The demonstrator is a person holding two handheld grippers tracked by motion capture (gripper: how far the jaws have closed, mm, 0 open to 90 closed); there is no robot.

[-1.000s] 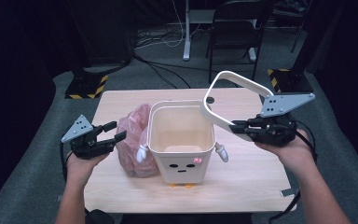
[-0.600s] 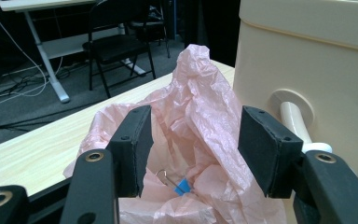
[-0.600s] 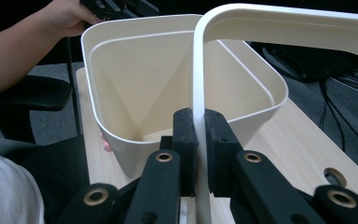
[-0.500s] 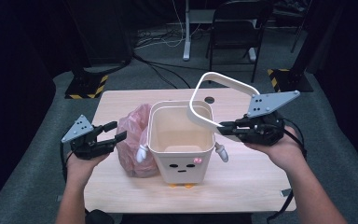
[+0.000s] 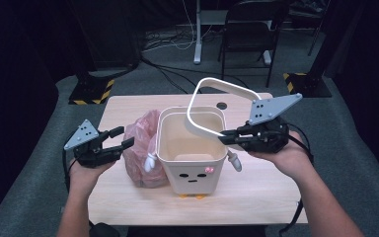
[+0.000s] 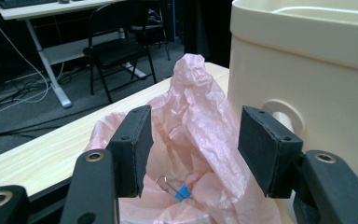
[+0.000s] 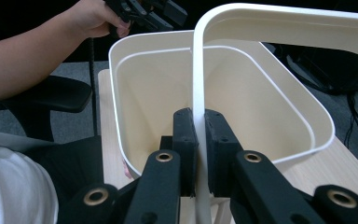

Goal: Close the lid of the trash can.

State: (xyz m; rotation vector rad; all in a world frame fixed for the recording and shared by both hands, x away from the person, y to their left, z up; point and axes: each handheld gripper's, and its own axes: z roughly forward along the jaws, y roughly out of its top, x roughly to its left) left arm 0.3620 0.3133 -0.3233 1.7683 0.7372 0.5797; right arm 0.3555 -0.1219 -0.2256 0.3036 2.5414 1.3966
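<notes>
My right claw [image 5: 225,138], held level over the cream bin [image 5: 192,153], is clenched on its white handle [image 5: 212,106]; my left claw [image 5: 122,139] hovers released beside the pink bag [image 5: 140,148].

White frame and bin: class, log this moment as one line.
right gripper: shut on white frame | left gripper: open | bin: upright

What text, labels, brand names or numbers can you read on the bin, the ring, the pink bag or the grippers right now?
None: no words, numbers or brand marks can be read.
The bin carries only a drawn face on its front wall: two dot eyes, a short mouth and a pink cheek spot.
The white ring, clamped in the right gripper, is plain.
The pink bag is unprinted.
The left gripper bears no markings.
</notes>
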